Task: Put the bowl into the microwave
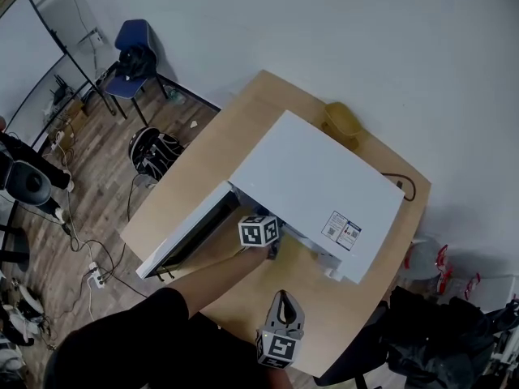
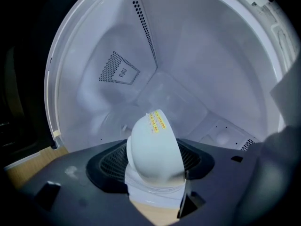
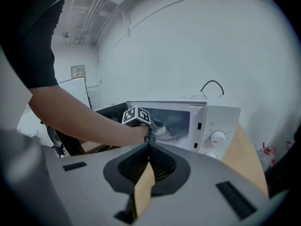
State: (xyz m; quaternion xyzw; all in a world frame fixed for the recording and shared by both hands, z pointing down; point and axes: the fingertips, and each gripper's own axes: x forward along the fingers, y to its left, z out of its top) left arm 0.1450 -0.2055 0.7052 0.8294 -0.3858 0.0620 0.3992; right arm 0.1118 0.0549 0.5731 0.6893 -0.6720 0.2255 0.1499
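Observation:
A white microwave [image 1: 316, 185] stands on the wooden table [image 1: 243, 120] with its door [image 1: 190, 232] swung open to the left. My left gripper [image 1: 270, 250] reaches into the opening; its marker cube [image 1: 259, 232] shows just outside. In the left gripper view the white bowl [image 2: 151, 145] sits tilted between the two pads of that gripper [image 2: 153, 166], its stickered base turned up, above the cavity floor. From the right gripper view the bowl [image 3: 160, 125] shows inside the cavity. My right gripper [image 1: 282, 302] hangs back over the table's near edge, its jaws [image 3: 149, 147] together and holding nothing.
The control dials [image 3: 217, 138] are on the microwave's right front. A yellowish container [image 1: 340, 120] sits behind the microwave, and a black cable [image 1: 403, 185] runs off its back right. On the floor to the left are a blue chair [image 1: 134, 51] and a dark bag [image 1: 154, 148].

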